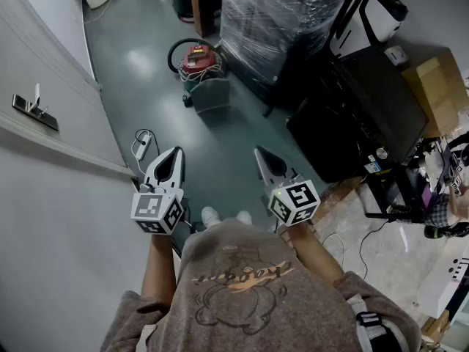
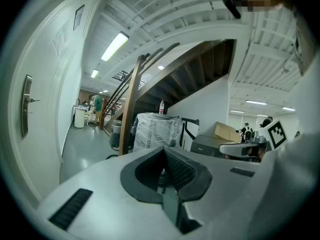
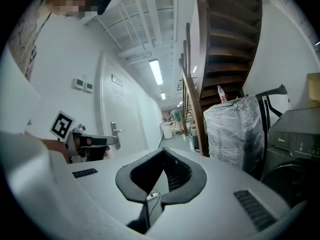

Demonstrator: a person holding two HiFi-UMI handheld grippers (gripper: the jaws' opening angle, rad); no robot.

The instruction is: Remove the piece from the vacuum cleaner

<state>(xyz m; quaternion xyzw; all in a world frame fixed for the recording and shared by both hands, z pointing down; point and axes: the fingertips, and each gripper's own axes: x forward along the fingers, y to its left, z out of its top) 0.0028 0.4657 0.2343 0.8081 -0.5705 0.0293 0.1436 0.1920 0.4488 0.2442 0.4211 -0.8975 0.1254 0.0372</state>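
The vacuum cleaner (image 1: pixel 199 59) stands on the grey floor well ahead of me, with a red and black top, a coiled black hose and a grey drum (image 1: pixel 211 94) in front of it. Which piece of it comes off I cannot tell from here. My left gripper (image 1: pixel 173 155) and right gripper (image 1: pixel 261 155) are held side by side at waist height, pointing forward, far short of the vacuum. Both are shut with nothing in them. In the left gripper view the left gripper (image 2: pixel 163 160) has its jaws together. In the right gripper view the right gripper (image 3: pixel 163 158) looks the same.
A white door with a metal handle (image 1: pixel 32 108) runs along the left. A white power strip (image 1: pixel 141 142) lies on the floor near it. A plastic-wrapped stack (image 1: pixel 278 20), a black appliance (image 1: pixel 363 116) and a cardboard box (image 1: pixel 438 86) crowd the right. A wooden stair post (image 1: pixel 199 6) stands behind the vacuum.
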